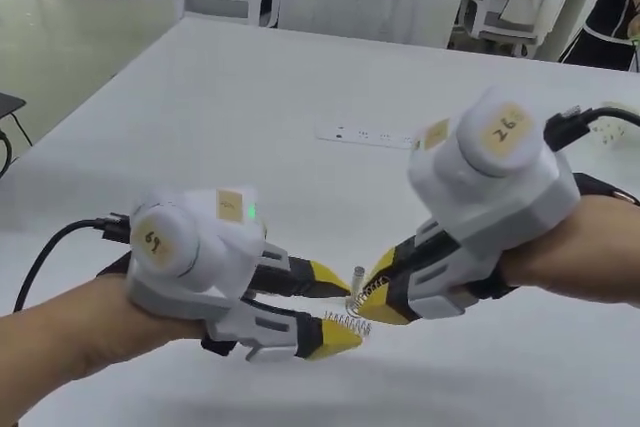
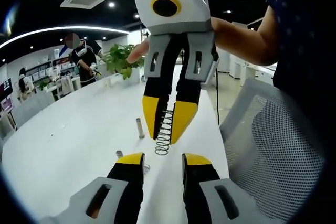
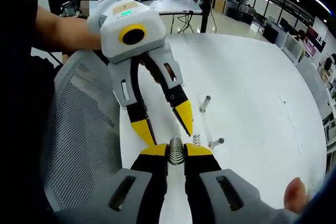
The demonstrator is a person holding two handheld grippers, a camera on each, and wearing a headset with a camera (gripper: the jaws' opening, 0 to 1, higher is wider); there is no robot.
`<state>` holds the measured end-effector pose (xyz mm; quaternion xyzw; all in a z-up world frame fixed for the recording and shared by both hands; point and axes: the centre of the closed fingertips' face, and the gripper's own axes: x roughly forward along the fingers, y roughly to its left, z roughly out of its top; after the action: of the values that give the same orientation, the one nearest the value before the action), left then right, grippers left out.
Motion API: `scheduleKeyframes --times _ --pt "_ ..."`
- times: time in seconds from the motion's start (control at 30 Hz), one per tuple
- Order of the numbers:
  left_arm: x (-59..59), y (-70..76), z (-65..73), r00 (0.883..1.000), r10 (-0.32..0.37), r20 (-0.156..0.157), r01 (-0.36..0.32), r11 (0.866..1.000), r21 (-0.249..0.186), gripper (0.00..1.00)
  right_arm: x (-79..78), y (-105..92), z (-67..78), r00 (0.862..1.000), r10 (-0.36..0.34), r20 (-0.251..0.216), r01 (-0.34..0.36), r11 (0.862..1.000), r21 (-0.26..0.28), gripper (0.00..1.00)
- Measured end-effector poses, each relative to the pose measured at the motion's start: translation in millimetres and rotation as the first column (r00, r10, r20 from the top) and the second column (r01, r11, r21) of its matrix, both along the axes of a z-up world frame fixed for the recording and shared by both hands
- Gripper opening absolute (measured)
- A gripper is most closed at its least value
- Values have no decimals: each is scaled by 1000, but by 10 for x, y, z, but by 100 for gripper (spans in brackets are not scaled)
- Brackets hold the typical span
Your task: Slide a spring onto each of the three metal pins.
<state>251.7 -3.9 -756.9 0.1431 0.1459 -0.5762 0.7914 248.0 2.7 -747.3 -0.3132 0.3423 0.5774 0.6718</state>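
Spring (image 2: 164, 127) sits clamped in the right gripper (image 3: 176, 152), facing the left gripper (image 2: 163, 159), which gapes empty.

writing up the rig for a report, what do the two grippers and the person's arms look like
Both the left gripper and right gripper have white, rounded bodies with black jaws tipped in yellow. Each carries a round tan sticker with a number, 26 on the right. A black cable leaves each. The left has a green light. Forearms are unsleeved.
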Motion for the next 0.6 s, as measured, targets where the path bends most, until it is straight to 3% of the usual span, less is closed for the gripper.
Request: scheduleKeyframes --times 0.23,0.6 --pt "17 81 -9 999 25 -30 -25 1000 -4 32 45 -74 -9 1000 -14 5 15 1000 -14 9" --pt "-20 269 27 998 46 -44 -46 999 4 41 98 -164 7 999 -33 3 33 999 -21 9"
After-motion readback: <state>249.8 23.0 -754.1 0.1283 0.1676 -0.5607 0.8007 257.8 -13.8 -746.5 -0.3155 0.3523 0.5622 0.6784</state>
